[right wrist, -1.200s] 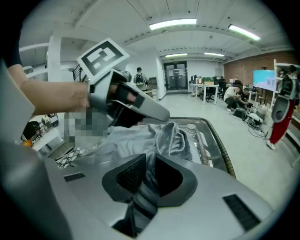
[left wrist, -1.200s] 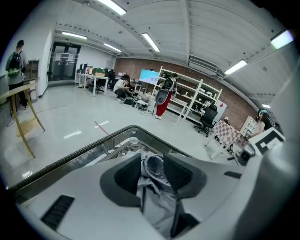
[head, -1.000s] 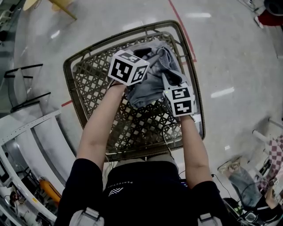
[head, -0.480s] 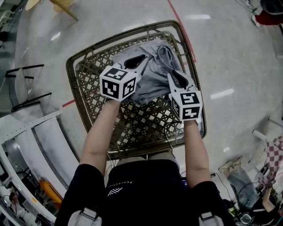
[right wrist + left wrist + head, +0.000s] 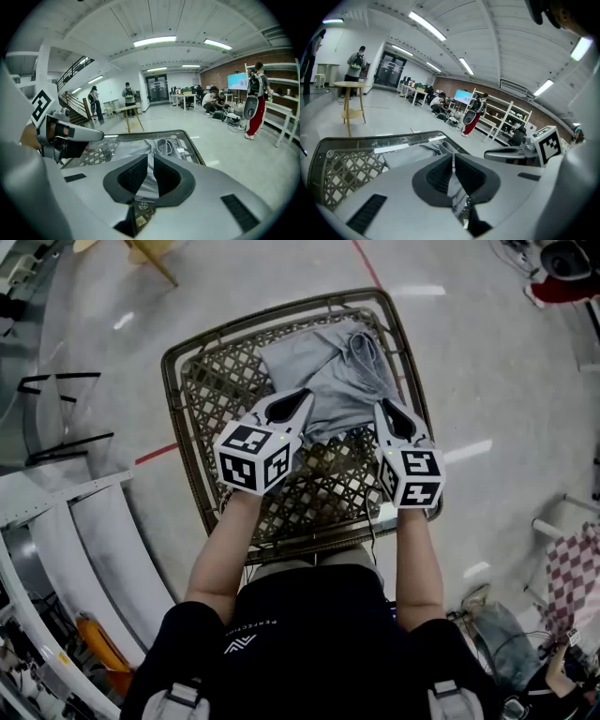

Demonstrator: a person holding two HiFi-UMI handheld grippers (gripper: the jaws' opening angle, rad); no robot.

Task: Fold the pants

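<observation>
Grey pants [image 5: 323, 381] – one pair, crumpled and partly folded, lying on the far half of a woven lattice table [image 5: 225, 381] with a dark raised rim. Waistband end toward the far right corner. Near edge drawn toward the person, at the tips of both grippers.

Left gripper [image 5: 298, 399]: at the near left corner of the cloth. Its jaws have just been closing and now stand almost together, with a thin fold of grey fabric [image 5: 408, 154] pinched between the pads. In the left gripper view [image 5: 452, 161] the cloth also hangs below the jaws.

Right gripper [image 5: 386, 412]: at the near right edge of the cloth. Its jaws have also just been closing, and they press on a strip of the pants [image 5: 136, 145] across a narrow gap [image 5: 151, 161].

Marker cubes, one per gripper: left [image 5: 251, 457], right [image 5: 412, 476]; bare forearms behind them, over the table's near half.

Surroundings – glossy pale floor with a red line [image 5: 157, 454], a round wooden stand [image 5: 347, 86], white shelving [image 5: 506, 117], and people standing and seated in the distance.
</observation>
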